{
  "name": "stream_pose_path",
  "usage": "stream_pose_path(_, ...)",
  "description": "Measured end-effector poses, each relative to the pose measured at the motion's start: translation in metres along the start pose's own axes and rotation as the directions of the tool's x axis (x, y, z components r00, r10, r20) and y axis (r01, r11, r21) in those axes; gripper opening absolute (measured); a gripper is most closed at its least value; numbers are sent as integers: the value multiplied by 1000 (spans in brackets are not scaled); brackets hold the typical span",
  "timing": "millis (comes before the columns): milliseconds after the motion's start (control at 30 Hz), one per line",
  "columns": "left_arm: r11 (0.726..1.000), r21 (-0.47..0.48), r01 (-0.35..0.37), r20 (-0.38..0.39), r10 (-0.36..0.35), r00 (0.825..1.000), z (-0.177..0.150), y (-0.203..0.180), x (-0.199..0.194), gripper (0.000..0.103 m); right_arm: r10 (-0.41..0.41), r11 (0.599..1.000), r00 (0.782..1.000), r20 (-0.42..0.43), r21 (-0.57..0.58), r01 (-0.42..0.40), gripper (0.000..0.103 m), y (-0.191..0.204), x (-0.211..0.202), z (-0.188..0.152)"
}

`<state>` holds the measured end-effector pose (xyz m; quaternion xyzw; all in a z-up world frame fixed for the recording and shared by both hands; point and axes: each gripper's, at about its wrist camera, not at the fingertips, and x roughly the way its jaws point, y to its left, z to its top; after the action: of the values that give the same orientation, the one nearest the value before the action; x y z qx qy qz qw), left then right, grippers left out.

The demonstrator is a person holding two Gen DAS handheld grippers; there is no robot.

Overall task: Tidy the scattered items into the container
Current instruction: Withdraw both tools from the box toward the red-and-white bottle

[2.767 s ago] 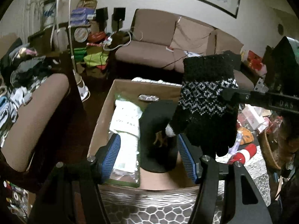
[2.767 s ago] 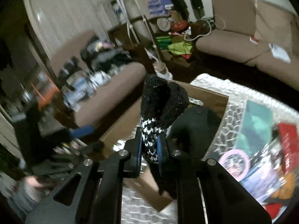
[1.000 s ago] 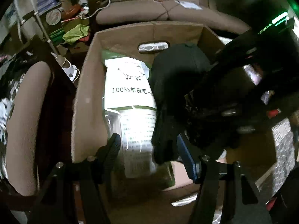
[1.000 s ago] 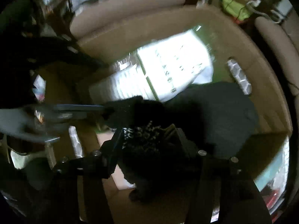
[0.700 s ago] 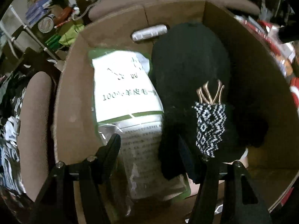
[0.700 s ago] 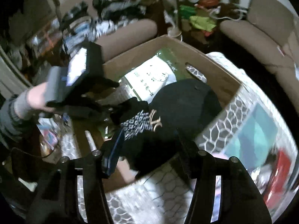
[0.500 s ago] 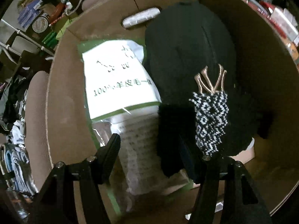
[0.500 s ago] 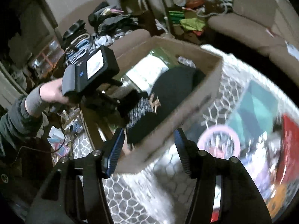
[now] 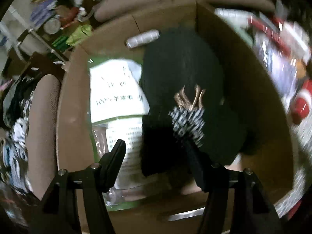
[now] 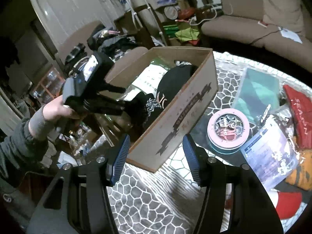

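Black patterned glove (image 9: 187, 124) lies lengthwise in cardboard box (image 10: 181, 105), across cap (image 9: 183, 74)

A desk (image 10: 148, 204) covered in a grey-and-white honeycomb-patterned cloth carried an open cardboard box (image 10: 185, 113) near its far-left part. Just right of the box sat a round pink tin (image 10: 228, 130), with a teal flat packet (image 10: 257, 91) lying behind it. Red fabric (image 10: 300, 113), a printed plastic-wrapped pack (image 10: 271, 156) and orange cloth (image 10: 300, 175) crowded the desk's right edge.
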<state>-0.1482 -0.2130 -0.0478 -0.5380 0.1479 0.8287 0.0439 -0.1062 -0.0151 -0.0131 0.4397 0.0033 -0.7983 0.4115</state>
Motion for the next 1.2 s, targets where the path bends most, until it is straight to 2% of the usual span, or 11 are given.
stream_pose_path(100,998,-67,-13,69,17,997,-10,-3,-22,63,-14,999,1000,11,-28,15,54,20,5,-1)
stream_pose_path(367,984,-177,34,152,-7,988,-23,-4,-54,64,-18,998,997,73,-57,22,54,72,37,11)
stream_pose_path(467,977,-214,16,164,20,986,-29,-5,-59,63,-32,999,996,83,-19,33,54,78,45,10)
stream_pose_path(533,972,-229,45,180,-4,984,-35,-6,-66,63,-34,999,995,90,22,32,54,77,46,7)
stream_pose_path(667,967,-249,44,208,9,978,-45,-13,-79,63,-63,996,993,104,66,56,54,72,31,-7)
stream_pose_path(833,967,-251,52,253,14,967,-54,-38,-96,63,-149,983,978,145,126,131,54,59,-9,-33)
stream_pose_path(967,966,-248,73,300,5,954,-57,-70,-104,63,-285,949,946,155,183,255,54,41,-40,-64)
stream_pose_path(1033,967,-238,94,329,-11,944,-58,-95,-106,63,-368,916,918,147,223,332,56,29,-54,-84)
stream_pose_path(1133,965,-222,140,362,-52,931,-58,-134,-101,63,-500,847,859,110,267,459,57,5,-68,-116)
stream_pose_path(1167,963,-216,160,369,-71,927,-59,-151,-95,63,-530,826,842,99,285,487,57,-4,-70,-126)
stream_pose_path(1200,963,-214,166,370,-77,926,-60,-161,-91,63,-545,811,834,89,309,497,57,-14,-73,-138)
